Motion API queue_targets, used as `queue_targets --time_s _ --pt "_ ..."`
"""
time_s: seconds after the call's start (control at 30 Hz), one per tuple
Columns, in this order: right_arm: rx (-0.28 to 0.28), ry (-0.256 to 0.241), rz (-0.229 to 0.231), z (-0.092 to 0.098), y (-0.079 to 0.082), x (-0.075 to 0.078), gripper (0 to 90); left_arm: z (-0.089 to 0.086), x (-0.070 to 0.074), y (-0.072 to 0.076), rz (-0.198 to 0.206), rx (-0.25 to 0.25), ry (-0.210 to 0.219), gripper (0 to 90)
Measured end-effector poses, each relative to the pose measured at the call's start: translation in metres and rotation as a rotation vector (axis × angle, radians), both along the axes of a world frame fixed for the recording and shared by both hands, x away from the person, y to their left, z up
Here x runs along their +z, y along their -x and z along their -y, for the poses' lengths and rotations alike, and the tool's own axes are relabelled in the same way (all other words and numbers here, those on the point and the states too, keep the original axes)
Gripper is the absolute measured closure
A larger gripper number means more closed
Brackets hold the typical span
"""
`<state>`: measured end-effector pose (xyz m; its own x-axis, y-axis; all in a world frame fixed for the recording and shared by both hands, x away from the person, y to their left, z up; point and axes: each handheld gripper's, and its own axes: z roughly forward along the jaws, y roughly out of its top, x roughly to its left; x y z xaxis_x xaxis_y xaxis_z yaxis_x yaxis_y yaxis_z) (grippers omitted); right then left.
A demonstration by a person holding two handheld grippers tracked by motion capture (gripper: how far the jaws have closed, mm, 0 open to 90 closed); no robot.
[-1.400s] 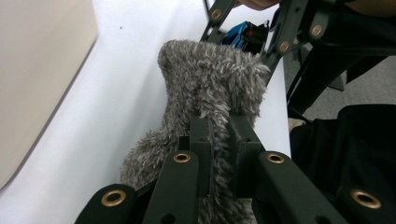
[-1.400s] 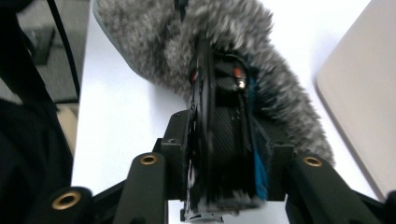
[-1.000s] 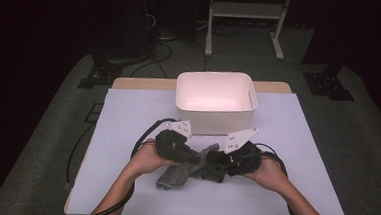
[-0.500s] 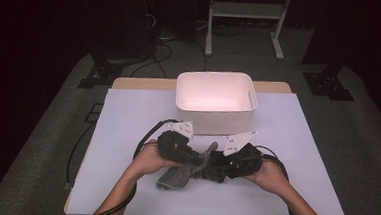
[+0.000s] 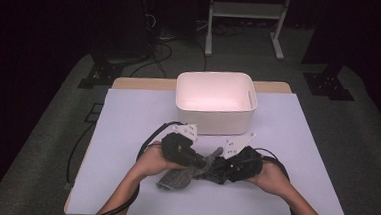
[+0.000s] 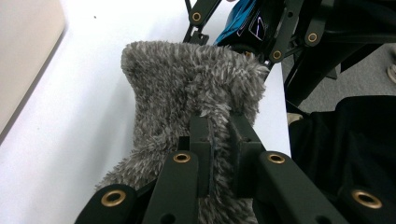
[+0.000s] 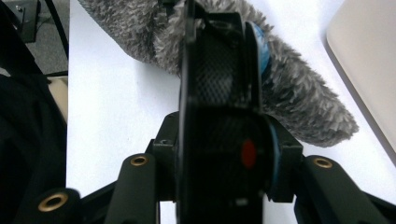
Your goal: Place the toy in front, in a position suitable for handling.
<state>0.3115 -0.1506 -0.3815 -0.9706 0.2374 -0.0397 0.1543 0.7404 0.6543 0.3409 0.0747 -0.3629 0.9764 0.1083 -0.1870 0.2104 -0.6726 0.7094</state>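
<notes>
A grey fuzzy cloth [image 5: 176, 178] lies on the white table [image 5: 127, 123] in front of the person, held between both grippers. My left gripper [image 5: 197, 162] comes in from the left. In the left gripper view my left gripper [image 6: 219, 126] is shut on a fold of the cloth [image 6: 187, 79]. My right gripper [image 5: 214, 170] reaches in from the right, close against the left one. In the right gripper view my right gripper [image 7: 210, 28] stands shut, with the cloth [image 7: 303, 98] bunched around the tips. The right gripper's blue and black body [image 6: 252, 28] shows just past the cloth.
A white open bin [image 5: 215, 76] stands just beyond the grippers at the table's middle; its wall shows in the gripper views [image 6: 23, 56] [image 7: 369, 60]. Cables trail from both grippers. A metal stand [image 5: 244, 20] and dark floor lie behind the table.
The right gripper has moved left toward the left gripper, so the two now sit closer together over the cloth, which is more bunched between them.
</notes>
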Motion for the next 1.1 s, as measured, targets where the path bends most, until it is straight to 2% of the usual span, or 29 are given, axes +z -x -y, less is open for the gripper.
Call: queue_targets --time_s 0.23,0.4,0.5,0.57,0.67,0.77,1.1 --pt "0.000 -0.030 0.010 -0.005 0.000 -0.002 55.8 -0.009 0.007 0.002 0.013 0.014 0.014 82.3" --pt "0.040 -0.069 0.010 -0.029 -0.006 -0.008 55.8 -0.020 0.015 0.006 0.031 0.027 -0.005 82.4" --pt "0.059 -0.088 -0.003 -0.041 -0.010 -0.012 55.7 -0.026 0.013 0.005 0.037 0.040 -0.035 82.4" --pt "0.064 -0.094 -0.007 -0.044 -0.012 -0.011 55.7 -0.028 0.010 0.004 0.024 0.048 -0.022 82.4" --pt "0.065 -0.094 -0.006 -0.039 -0.011 -0.013 55.7 -0.022 0.002 0.003 0.032 0.056 -0.057 82.4" --pt "0.062 -0.093 -0.003 -0.033 -0.009 -0.015 55.7 -0.016 -0.002 0.002 0.024 0.043 -0.047 82.5" --pt "0.028 -0.126 -0.022 -0.008 -0.004 -0.033 55.7 0.010 -0.009 0.002 0.034 0.010 -0.110 82.8"
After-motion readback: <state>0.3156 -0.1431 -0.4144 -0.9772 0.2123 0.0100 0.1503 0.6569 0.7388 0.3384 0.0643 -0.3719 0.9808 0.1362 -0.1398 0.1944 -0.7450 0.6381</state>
